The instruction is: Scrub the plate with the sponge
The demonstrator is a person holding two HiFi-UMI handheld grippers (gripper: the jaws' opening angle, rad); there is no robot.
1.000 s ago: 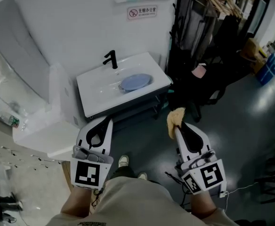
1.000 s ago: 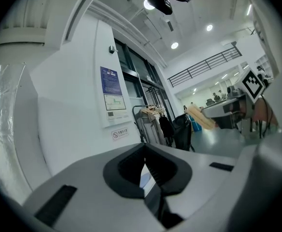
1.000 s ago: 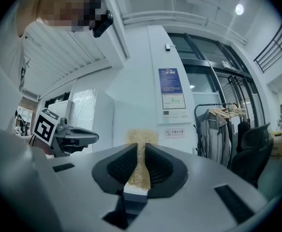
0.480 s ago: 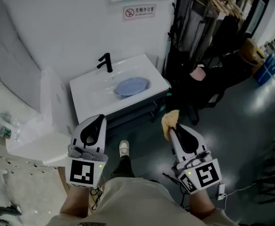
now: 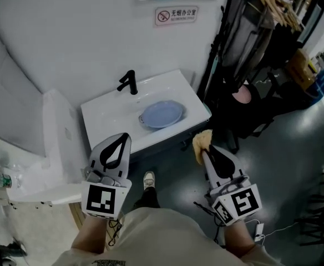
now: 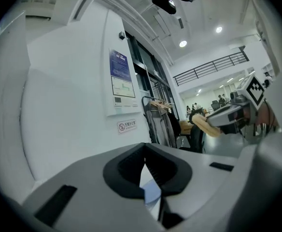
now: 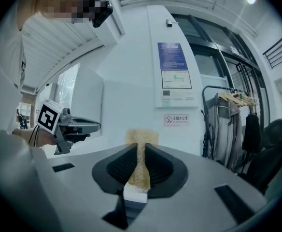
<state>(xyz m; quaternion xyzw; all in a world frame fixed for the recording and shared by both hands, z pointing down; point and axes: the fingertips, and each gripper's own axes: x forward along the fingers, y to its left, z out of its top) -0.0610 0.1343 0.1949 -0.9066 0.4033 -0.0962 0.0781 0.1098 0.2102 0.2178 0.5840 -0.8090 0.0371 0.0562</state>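
Sponge (image 5: pixel 202 139) gripped, plate (image 5: pixel 162 114) waiting in the basin (image 5: pixel 104 112)
My right tongs (image 5: pixel 206 151) squash the soft sponge thin; my left tongs (image 5: pixel 123 138) are closed, empty. The plate looks stiff and slick, so I'd steady its rim.

Sink (image 5: pixel 104 123) open from front; plate (image 5: pixel 162 114) in basin, faucet (image 5: pixel 129 82) behind it, clothes rack (image 5: pixel 245 43) crowds rt.

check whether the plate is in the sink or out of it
In: the blue plate lies flat inside the white sink, near the black faucet.
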